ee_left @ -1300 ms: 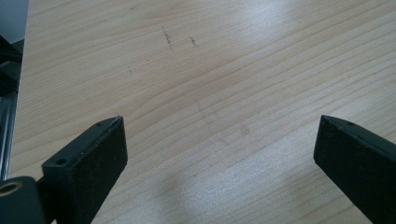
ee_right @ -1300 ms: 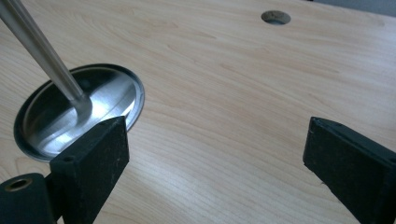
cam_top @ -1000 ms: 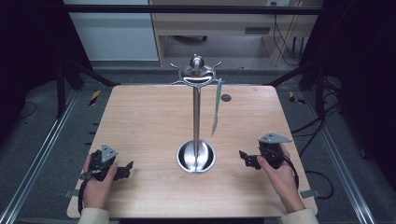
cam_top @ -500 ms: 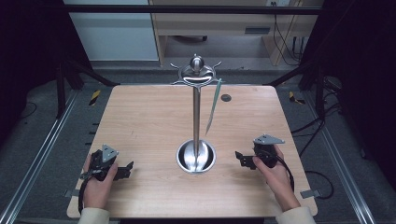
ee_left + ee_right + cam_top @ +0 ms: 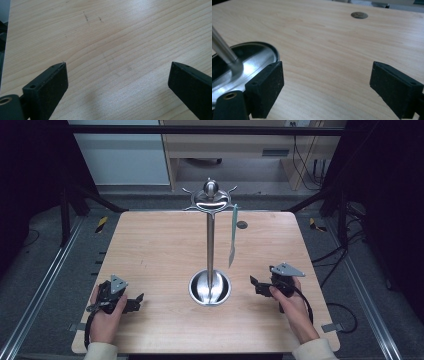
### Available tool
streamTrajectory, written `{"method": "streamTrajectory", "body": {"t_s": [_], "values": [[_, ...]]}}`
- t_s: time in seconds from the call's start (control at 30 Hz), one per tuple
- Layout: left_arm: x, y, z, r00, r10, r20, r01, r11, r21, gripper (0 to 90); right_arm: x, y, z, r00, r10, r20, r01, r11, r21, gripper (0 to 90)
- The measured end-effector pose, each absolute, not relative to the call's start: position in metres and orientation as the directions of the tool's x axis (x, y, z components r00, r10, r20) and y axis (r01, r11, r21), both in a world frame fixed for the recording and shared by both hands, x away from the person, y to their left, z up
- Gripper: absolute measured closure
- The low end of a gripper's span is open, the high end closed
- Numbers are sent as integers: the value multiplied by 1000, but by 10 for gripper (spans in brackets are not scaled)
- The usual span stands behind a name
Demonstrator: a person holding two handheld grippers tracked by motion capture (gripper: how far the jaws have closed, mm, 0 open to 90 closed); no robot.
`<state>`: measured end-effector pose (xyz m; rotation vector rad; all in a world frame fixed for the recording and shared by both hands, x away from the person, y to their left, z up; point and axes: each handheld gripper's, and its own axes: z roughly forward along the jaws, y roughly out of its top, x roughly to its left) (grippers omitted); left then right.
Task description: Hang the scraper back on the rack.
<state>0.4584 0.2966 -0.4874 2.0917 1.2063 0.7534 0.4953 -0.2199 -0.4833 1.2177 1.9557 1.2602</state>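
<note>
**Open grippers waiting beside the steel stand**

The right gripper (image 5: pixel 256 285) is resting low over the table (image 5: pixel 150 250) with its jaws spread wide and holding nothing; its blocky black pads (image 5: pixel 265 88) are framing bare wood. Just off its left jaw the stand's (image 5: pixel 210 245) round, dish-shaped base (image 5: pixel 249 62) is gleaming, polished metal with a slim upright pole. Above and ahead, a thin pale strip (image 5: pixel 232 236) is hanging from one of the stand's curled top hooks. The left gripper (image 5: pixel 136 301), farther off on the other side of the base, is likewise gaping empty over grained board. A reach upward could likely go wrong: the strip is dangling freely, so a nudge may be setting it swinging, or a bump could tip the top-heavy stand.
</note>
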Motion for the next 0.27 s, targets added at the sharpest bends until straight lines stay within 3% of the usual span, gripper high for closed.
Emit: {"method": "streamTrajectory", "body": {"t_s": [0.27], "values": [[460, 295, -489, 433, 886, 170, 553, -409, 726, 25, 491, -222, -485, -460, 888, 19, 402, 189, 896, 118]]}}
